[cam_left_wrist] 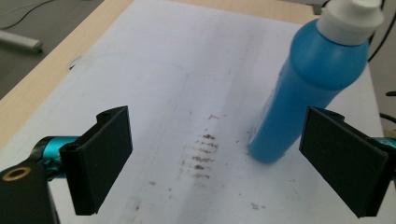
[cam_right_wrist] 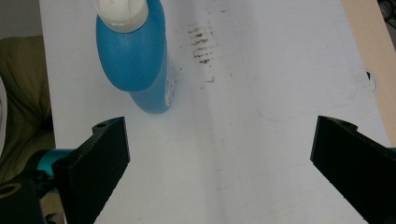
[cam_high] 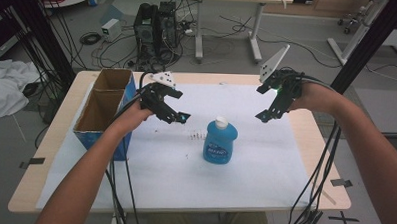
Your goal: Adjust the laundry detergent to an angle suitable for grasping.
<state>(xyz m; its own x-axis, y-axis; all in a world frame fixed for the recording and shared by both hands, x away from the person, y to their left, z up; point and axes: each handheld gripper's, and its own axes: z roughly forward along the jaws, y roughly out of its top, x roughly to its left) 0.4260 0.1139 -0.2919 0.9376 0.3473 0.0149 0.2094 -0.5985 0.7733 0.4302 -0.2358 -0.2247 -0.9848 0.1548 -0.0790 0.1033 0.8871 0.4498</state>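
Note:
A blue bottle (cam_high: pixel 218 142) with a white cap stands upright on the white sheet (cam_high: pixel 174 181) near the table's middle. My left gripper (cam_high: pixel 180 117) hovers above the sheet just left of the bottle, jaws open with nothing between them. Its own view has the blue bottle (cam_left_wrist: pixel 308 88) ahead at the right, beyond the wide-apart pads (cam_left_wrist: pixel 100 158). My right gripper (cam_high: pixel 264 116) hangs up and to the right of the bottle, jaws open and empty. In the right gripper view the blue bottle (cam_right_wrist: pixel 135 56) stands at the upper left, past the pads (cam_right_wrist: pixel 95 168).
An open cardboard box (cam_high: pixel 104 108) with blue sides stands at the table's left edge, next to my left forearm. Brown smudge marks (cam_high: pixel 198 137) lie on the sheet left of the bottle. Cables trail off the table's front edge from both grippers.

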